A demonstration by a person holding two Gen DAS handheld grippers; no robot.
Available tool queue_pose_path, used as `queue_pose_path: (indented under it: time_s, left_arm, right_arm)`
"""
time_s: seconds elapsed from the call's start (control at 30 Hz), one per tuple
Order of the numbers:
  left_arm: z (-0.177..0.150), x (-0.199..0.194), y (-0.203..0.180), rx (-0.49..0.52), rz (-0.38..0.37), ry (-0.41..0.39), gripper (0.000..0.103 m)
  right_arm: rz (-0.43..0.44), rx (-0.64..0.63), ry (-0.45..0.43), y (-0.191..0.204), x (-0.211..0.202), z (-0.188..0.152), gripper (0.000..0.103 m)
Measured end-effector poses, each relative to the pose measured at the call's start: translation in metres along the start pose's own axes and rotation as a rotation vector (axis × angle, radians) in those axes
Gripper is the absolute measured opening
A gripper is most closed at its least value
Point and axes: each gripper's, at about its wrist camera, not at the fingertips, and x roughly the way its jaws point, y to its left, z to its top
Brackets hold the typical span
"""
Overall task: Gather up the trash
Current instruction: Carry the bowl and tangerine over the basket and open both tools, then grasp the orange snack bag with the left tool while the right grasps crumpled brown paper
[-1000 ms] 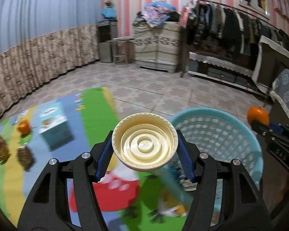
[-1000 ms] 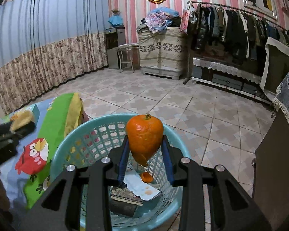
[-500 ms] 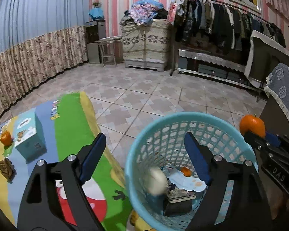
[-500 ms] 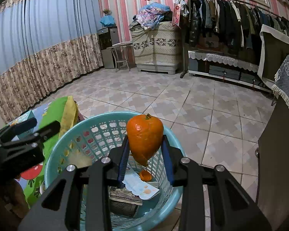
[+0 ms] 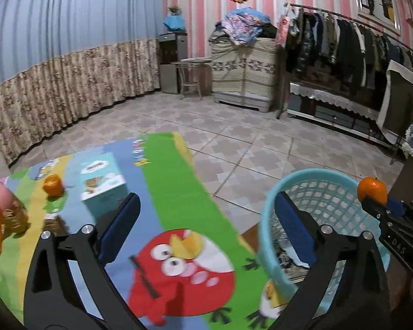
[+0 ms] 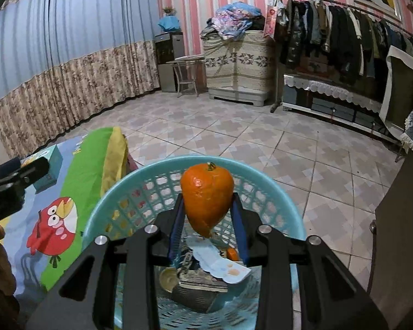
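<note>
My right gripper (image 6: 206,214) is shut on an orange mandarin (image 6: 206,200), squeezed between the blue pads above the teal mesh basket (image 6: 261,173). In the basket lie a cream lid (image 6: 168,277), a pale paper (image 6: 220,261), a small orange scrap (image 6: 232,253) and a dark packet (image 6: 198,288). My left gripper (image 5: 206,206) hangs over the cartoon mat (image 5: 173,187), its jaws opening wide with nothing between them. In the left wrist view the basket (image 5: 267,220) is at the right, with the right gripper (image 5: 393,214) and its mandarin (image 5: 371,191) over its far rim.
On the mat stand a teal box (image 5: 102,181) and another mandarin (image 5: 53,184), with brown wrappers (image 5: 13,217) at the left edge. Tiled floor (image 6: 261,137) stretches to a clothes rack (image 6: 344,27) and a cabinet (image 6: 234,63). A dark furniture side (image 6: 399,233) stands right of the basket.
My left gripper opened and let go of the cream lid, which dropped into the basket; the gripper then swung left over the mat. The right gripper kept its mandarin above the basket.
</note>
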Motion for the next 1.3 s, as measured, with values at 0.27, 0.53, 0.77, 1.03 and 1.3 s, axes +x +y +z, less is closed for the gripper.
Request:
queue_pose_path:
  time_s: [0.27,0.53,0.77,1.03,1.3]
  left_arm:
    - [-0.006,-0.014,0.04,-0.027,0.052,-0.013,0.097]
    - [-0.018,-0.029,0.097,-0.095,0.102,-0.011,0.097]
    - [-0.034,-0.043,0.168,-0.117,0.213,0.004,0.097]
    - [-0.058,-0.059,0.279,-0.2,0.379,0.05,0.097]
    - [-0.081,-0.052,0.369,-0.312,0.443,0.157,0.097]
  right_arm:
    - [-0.033,0.04,-0.02,0.009,0.001,-0.001,0.075]
    - [-0.054,0.008,-0.023,0.024,-0.003,-0.002,0.09]
    - [0.006,-0.014,-0.038,0.066,-0.014,-0.001,0.096]
    - [0.086,-0.103,-0.015,0.128,-0.015,-0.014,0.096]
    - [0.179,-0.168,0.029,0.183,-0.014,-0.028,0.096]
